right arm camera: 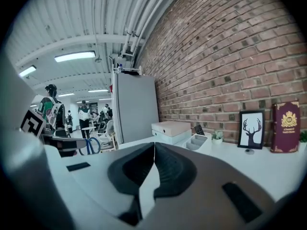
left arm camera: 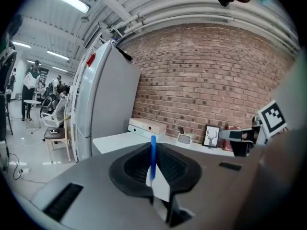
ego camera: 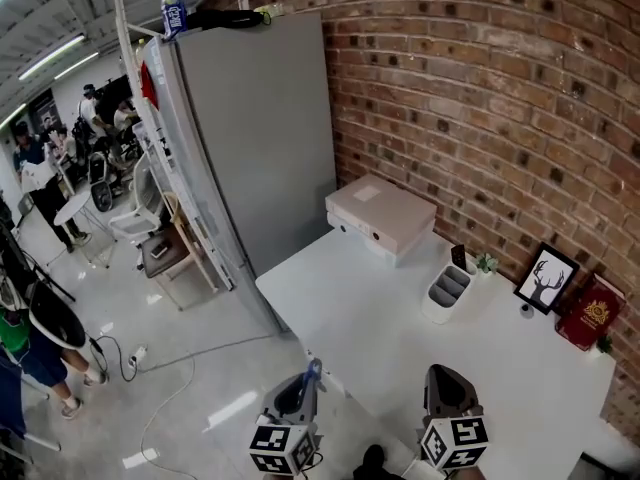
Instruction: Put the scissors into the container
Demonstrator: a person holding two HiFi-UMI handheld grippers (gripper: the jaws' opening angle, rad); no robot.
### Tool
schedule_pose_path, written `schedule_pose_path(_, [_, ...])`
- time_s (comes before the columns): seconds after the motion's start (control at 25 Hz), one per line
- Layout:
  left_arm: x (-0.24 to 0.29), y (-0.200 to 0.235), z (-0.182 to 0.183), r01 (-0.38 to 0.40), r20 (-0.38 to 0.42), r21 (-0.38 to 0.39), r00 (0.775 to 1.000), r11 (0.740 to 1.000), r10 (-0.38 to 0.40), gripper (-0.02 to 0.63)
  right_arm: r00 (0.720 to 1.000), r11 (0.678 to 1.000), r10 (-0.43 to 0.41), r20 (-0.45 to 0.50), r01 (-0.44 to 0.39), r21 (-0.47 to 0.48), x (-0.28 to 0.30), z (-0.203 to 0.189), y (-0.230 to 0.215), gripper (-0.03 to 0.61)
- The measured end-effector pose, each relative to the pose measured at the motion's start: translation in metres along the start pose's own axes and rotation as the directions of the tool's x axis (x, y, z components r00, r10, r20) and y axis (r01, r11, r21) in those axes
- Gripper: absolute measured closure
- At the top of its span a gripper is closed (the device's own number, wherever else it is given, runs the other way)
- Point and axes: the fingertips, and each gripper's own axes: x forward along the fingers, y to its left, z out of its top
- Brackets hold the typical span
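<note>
My left gripper point(ego camera: 303, 383) is shut on blue-handled scissors point(ego camera: 314, 371), held off the table's near-left edge. In the left gripper view the blue scissors point(left arm camera: 153, 158) stand upright, pinched between the closed jaws. The right gripper view shows their blue handle loops point(right arm camera: 91, 145) sticking out of the left gripper. The container point(ego camera: 447, 293) is a white divided desk holder on the white table point(ego camera: 350, 298), also seen as the container point(left arm camera: 183, 138) and the container point(right arm camera: 196, 142). My right gripper point(ego camera: 446, 383) is shut and empty above the table's near edge, with the container ahead of it.
A white flat box point(ego camera: 380, 216) lies at the table's far corner beside a tall grey cabinet point(ego camera: 250, 128). Along the brick wall stand a small plant point(ego camera: 486, 263), a framed deer picture point(ego camera: 546, 278) and a red book point(ego camera: 590, 313). People and chairs are far off at left.
</note>
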Motion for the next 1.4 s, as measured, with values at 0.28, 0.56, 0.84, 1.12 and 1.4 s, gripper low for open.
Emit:
schedule_pose_path(0.28, [0.070, -0.026, 0.018, 0.069, -0.007, 0.025, 0.998, 0.997, -0.069, 0.581, 0.997, 0.997, -0.074, -0.002, 0.074, 0.016, 0.023, 0.005, -0.056, 0.577])
schedule_pose_path(0.56, [0.123, -0.060, 0.036, 0.136, -0.006, 0.035, 0.991, 0.990, -0.136, 0.581, 0.990, 0.989, -0.141, -0.008, 0.141, 0.053, 0.028, 0.005, -0.106, 0.577])
schedule_pose_path(0.84, [0.160, -0.093, 0.059, 0.209, 0.010, 0.081, 0.978, 0.975, -0.210, 0.581, 0.983, 0.979, -0.182, -0.016, 0.183, 0.090, 0.024, -0.001, -0.130, 0.577])
schedule_pose_path(1.12, [0.196, -0.121, 0.072, 0.294, 0.006, 0.086, 0.955, 0.952, -0.296, 0.581, 0.965, 0.958, -0.262, -0.025, 0.263, 0.117, 0.012, -0.006, -0.153, 0.577])
schedule_pose_path(1.4, [0.230, -0.153, 0.081, 0.399, -0.007, 0.114, 0.916, 0.910, -0.401, 0.581, 0.935, 0.924, -0.352, -0.042, 0.354, 0.146, 0.002, -0.011, -0.171, 0.577])
